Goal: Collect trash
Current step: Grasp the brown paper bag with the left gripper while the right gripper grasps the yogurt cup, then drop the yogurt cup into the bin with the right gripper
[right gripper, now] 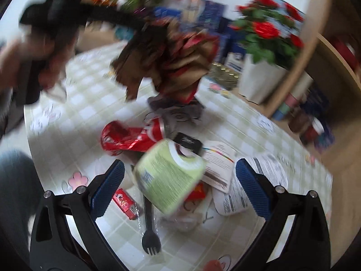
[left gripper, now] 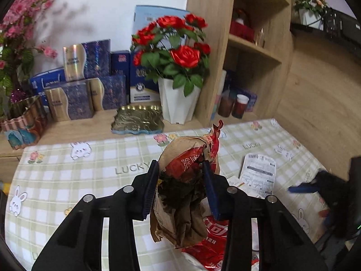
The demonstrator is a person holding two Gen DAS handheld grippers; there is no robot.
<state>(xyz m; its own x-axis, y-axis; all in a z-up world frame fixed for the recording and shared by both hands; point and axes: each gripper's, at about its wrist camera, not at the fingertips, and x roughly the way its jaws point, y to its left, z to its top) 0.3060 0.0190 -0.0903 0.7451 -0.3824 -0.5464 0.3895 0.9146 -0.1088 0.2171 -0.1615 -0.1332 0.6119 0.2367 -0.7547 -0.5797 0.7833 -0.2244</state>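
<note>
My left gripper (left gripper: pixel 180 185) is shut on a crumpled brown and red paper bag (left gripper: pixel 182 194) and holds it above the checked tablecloth (left gripper: pixel 90 180). The same bag (right gripper: pixel 176 56) shows blurred and raised in the right wrist view. My right gripper (right gripper: pixel 179 185) is open over a trash pile: a green-labelled cup (right gripper: pixel 167 176) lies between its fingers, untouched as far as I can tell. Around it lie a crushed red can (right gripper: pixel 133 137), a black plastic fork (right gripper: pixel 150 230), white lids (right gripper: pixel 259 180), a small red wrapper (right gripper: pixel 125 201) and a black packet (right gripper: pixel 188 142).
A white pot of red roses (left gripper: pixel 178 103), blue gift boxes (left gripper: pixel 90 83), a gold tray (left gripper: pixel 137 119) and a wooden shelf unit (left gripper: pixel 248 56) stand at the table's back. A white label lid (left gripper: pixel 259 171) lies right of the bag. My right gripper (left gripper: pixel 315 187) shows at the right edge.
</note>
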